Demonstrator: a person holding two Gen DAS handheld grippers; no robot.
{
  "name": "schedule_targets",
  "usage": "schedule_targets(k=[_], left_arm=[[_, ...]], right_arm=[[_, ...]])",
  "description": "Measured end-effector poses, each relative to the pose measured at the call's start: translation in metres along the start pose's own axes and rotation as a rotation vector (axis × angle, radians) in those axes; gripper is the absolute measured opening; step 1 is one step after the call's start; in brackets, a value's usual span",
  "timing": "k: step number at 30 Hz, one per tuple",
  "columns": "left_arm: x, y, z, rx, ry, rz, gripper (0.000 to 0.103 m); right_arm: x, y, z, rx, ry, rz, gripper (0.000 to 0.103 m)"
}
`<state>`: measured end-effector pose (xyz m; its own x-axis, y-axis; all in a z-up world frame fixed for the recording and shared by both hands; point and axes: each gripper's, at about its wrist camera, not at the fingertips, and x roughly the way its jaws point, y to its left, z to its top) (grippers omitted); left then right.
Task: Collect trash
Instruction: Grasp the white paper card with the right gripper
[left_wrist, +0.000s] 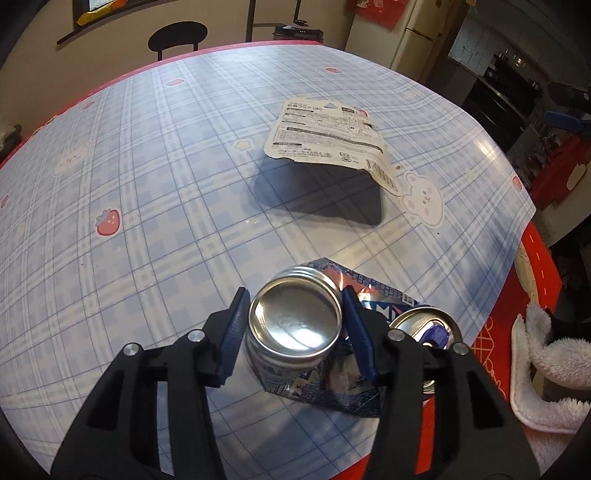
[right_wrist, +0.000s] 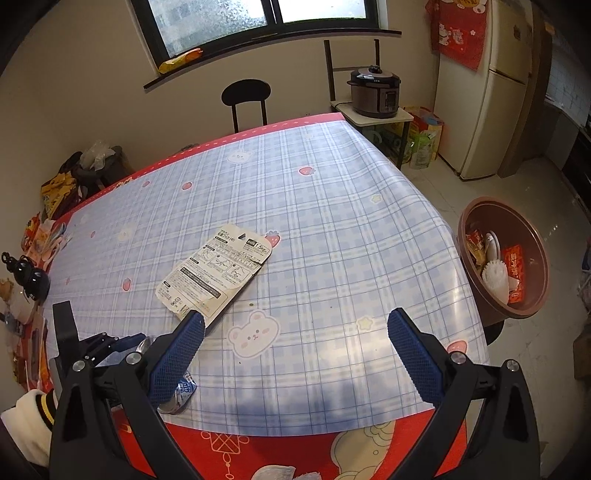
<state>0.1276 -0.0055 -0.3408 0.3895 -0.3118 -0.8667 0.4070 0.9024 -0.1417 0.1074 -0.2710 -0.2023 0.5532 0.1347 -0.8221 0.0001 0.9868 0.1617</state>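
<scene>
Trash on the plaid worktop (left_wrist: 155, 155) counts four pieces: two silver cans, one foil wrapper (left_wrist: 364, 391) and one printed card package (left_wrist: 328, 138). One upside-down can (left_wrist: 295, 321) stands on the wrapper at the near edge, between the blue pads of the left hand-held gripper (left_wrist: 293, 325), whose jaws sit close at each side; actual contact cannot be told. A second can (left_wrist: 424, 328) lies just beside. The right hand-held gripper (right_wrist: 295, 350) hangs wide open, empty. One brown bin (right_wrist: 476, 284) stands on the floor.
</scene>
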Motion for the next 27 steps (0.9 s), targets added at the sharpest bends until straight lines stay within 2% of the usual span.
schedule_targets(k=[4,8,11,16,20,23,24,25,26,27], left_arm=[[-0.024,0.030,-0.009,-0.148,-0.061,-0.026,0.052],[-0.060,0.060,-0.024,-0.284,-0.137,-0.024,0.052],[-0.086,0.086,-0.043,-0.388,-0.181,-0.005,0.052],[-0.120,0.117,-0.073,-0.503,-0.229,0.047,0.052],[-0.146,0.133,-0.093,-0.576,-0.270,0.084,0.052],[-0.161,0.139,-0.102,-0.621,-0.298,0.093,0.052],[-0.164,0.139,-0.104,-0.629,-0.305,0.095,0.052],[-0.167,0.138,-0.104,-0.634,-0.312,0.096,0.052],[-0.169,0.137,-0.104,-0.638,-0.318,0.097,0.052],[-0.172,0.136,-0.103,-0.639,-0.326,0.097,0.052]], right_arm=[[0.013,0.019,0.001,-0.048,0.020,-0.002,0.098],[0.041,0.057,-0.001,-0.169,0.049,-0.002,0.098],[0.069,0.097,-0.005,-0.306,0.077,-0.004,0.098],[0.125,0.160,-0.019,-0.543,0.123,-0.033,0.097],[0.156,0.185,-0.022,-0.628,0.131,-0.106,0.096],[0.166,0.186,-0.018,-0.625,0.148,-0.125,0.081],[0.167,0.185,-0.017,-0.620,0.155,-0.126,0.070],[0.166,0.183,-0.016,-0.612,0.160,-0.122,0.063],[0.163,0.181,-0.013,-0.596,0.165,-0.104,0.046],[0.159,0.179,-0.011,-0.585,0.160,-0.098,0.041]])
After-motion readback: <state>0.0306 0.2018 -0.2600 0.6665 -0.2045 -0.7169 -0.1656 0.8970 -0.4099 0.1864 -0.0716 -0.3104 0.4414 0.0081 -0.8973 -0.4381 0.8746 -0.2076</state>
